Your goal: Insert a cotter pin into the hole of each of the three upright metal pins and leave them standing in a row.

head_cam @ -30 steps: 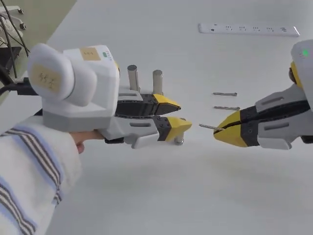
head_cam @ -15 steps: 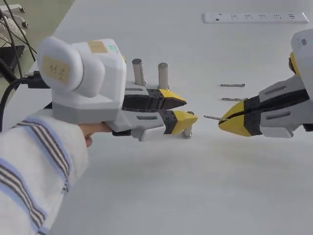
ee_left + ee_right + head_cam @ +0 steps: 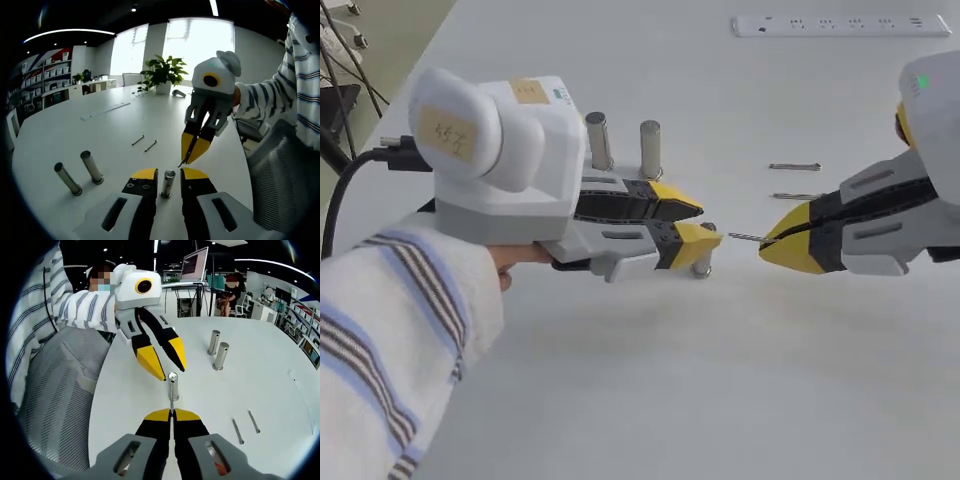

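Observation:
Two upright metal pins (image 3: 599,140) (image 3: 650,148) stand side by side at the back. A third metal pin (image 3: 169,182) stands on the table between the jaws of my left gripper (image 3: 710,225), which looks shut on it. My right gripper (image 3: 763,243) is shut on a thin cotter pin (image 3: 744,238), held level and pointing left. The cotter pin's tip sits just short of the held pin's top (image 3: 172,377). Two more cotter pins (image 3: 794,166) (image 3: 795,196) lie on the table behind the right gripper.
A white power strip (image 3: 840,24) lies at the far edge of the white table (image 3: 650,380). A black cable (image 3: 350,190) runs off the left gripper at the left. A mesh chair (image 3: 60,390) stands beside the table.
The right gripper has carried the cotter pin a little left, narrowing the gap to the held metal pin. The left gripper keeps its hold; the head camera shifted.

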